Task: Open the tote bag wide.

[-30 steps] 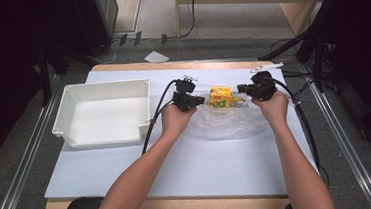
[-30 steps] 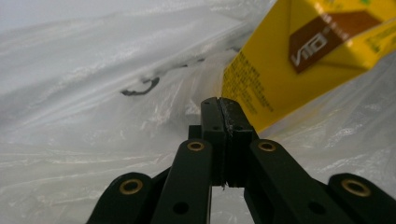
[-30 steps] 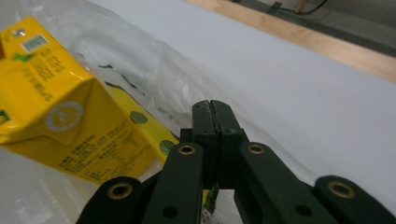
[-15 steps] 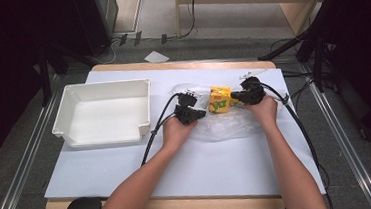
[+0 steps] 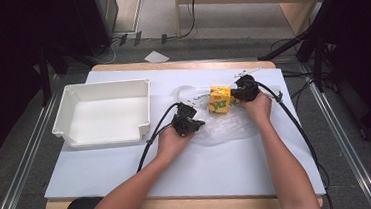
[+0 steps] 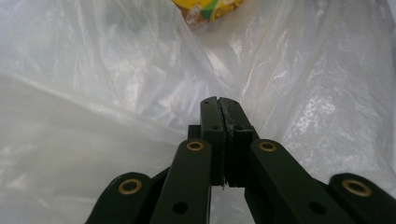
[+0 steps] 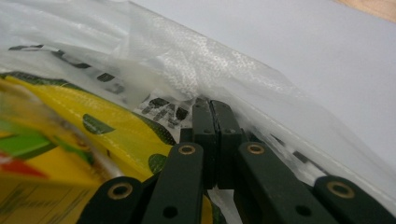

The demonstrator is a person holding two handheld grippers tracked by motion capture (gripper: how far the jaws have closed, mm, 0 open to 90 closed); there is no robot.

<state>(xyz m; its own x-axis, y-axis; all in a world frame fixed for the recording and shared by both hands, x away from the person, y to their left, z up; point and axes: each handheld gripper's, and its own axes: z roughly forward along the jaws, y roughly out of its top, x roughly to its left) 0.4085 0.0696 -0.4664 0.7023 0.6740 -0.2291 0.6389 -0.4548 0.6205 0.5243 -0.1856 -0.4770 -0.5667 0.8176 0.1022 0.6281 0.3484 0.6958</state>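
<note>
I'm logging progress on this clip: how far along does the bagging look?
Done: the yellow carton sits at the clear plastic bag. In hand: the left hand-held gripper and the right hand-held gripper are each shut on bag film. Left, probably: getting the carton fully inside; whether the white tray plays a part is unclear.

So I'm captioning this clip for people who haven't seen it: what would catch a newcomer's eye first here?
The yellow carton stands out, right of the table's middle, on the crumpled clear plastic bag. Both tongs are clamped on that bag: the right tongs beside the carton, the left tongs at the bag's near left edge. To the left sits an empty white bin.
</note>
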